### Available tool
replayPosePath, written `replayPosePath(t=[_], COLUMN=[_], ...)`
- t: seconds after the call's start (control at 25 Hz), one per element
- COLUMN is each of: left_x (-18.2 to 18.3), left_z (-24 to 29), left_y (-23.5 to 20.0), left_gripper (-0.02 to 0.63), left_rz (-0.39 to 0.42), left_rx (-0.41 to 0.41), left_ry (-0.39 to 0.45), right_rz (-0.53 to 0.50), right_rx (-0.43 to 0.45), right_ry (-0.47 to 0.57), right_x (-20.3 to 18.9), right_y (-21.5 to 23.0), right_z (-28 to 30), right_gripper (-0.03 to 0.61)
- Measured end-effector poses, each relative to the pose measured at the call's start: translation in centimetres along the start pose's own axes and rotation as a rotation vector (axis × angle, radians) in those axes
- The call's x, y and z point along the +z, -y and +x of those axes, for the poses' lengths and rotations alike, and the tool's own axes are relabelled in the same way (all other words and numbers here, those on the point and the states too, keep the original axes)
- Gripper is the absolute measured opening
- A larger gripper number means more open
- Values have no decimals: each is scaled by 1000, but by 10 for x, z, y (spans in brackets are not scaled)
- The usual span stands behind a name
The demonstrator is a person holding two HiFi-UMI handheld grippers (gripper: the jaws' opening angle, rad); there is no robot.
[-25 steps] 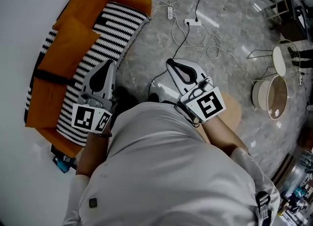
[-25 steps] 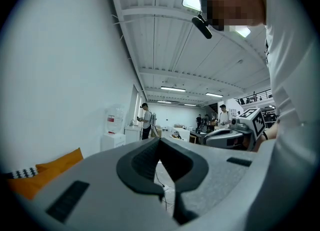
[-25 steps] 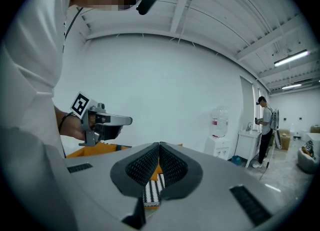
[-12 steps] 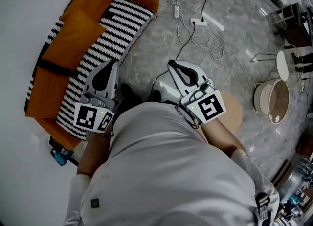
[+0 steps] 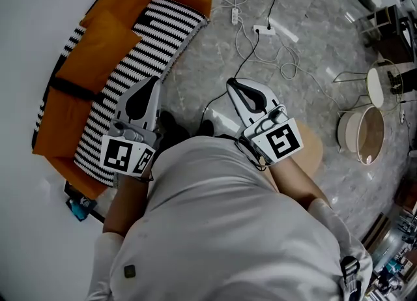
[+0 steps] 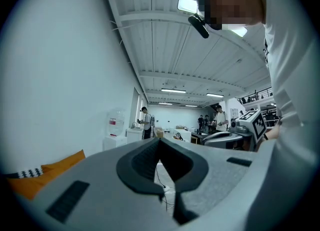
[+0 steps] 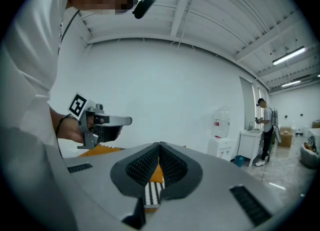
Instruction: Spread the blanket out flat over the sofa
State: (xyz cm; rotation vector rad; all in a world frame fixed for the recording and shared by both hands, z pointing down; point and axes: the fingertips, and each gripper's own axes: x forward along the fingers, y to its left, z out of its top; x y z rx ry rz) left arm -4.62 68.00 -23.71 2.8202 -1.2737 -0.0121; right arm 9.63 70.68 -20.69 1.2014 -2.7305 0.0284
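left gripper was held level in front of the person's chest, its jaws closed tip to tip with nothing between them. in the head view it pointed up the picture, and its tip showed against the front edge of the blanket; whether it touched the cloth could not be told. right gripper was held beside it, well apart, tipped slightly downward over the grey floor. its jaws were closed as well and gripped nothing. both forearms reached out from white sleeves, elbows bent close to the body.

the black-and-white striped blanket lay draped along the seat of the orange sofa, which stood against the white wall to the person's left. in the right gripper view a strip of that blanket and some orange showed through the gap behind the closed tips, beyond the gripper.

each gripper's cube carried black-and-white square markers, with no letters on them. a water dispenser by the wall bore a red label too small to read. a white power strip and its cables lay on the floor ahead.
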Motion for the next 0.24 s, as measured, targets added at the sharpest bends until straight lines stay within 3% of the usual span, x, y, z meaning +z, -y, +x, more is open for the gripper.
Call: replayPosePath(t=[0.12, 0.24], left_x=[-2, -3], left_z=[-1, -4], left_y=[3, 8], left_gripper=[9, 9], left_rz=[-4, -5], left_rx=[-3, -7], left_ry=[-2, -4], right_rz=[-14, -19], right_rx=[-5, -14], right_ry=[103, 137], right_x=[19, 26], right_y=[1, 2], right_z=[1, -2], right_gripper=[28, 28])
